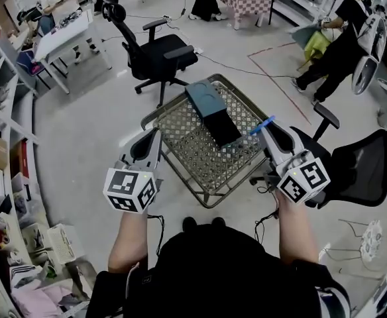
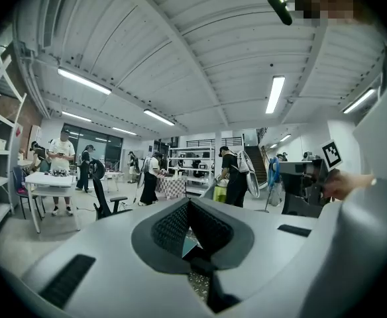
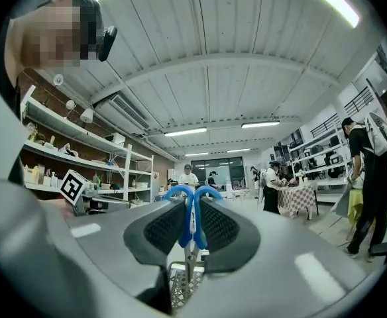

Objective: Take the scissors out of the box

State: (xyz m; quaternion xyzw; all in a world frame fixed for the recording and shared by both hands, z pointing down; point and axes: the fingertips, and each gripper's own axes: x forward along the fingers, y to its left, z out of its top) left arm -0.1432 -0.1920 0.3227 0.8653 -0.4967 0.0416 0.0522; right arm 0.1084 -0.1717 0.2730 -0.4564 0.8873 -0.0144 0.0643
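Note:
An open box (image 1: 211, 110), with a dark teal lid and a black inside, lies on a metal mesh table (image 1: 200, 161). My right gripper (image 1: 268, 131) hovers over the table's right edge, shut on the blue-handled scissors (image 1: 263, 125). In the right gripper view the blue handles (image 3: 192, 212) are pinched between the pads (image 3: 164, 227), with the steel blades running down toward the camera. My left gripper (image 1: 152, 141) hangs over the table's left edge, apart from the box. Its pads (image 2: 170, 227) meet at the tips with nothing held.
A black office chair (image 1: 157, 55) stands behind the table and another (image 1: 362, 167) is at the right. Shelving (image 1: 1, 144) runs along the left wall. A white table (image 1: 64, 35) and several people are farther back. Cables cross the floor.

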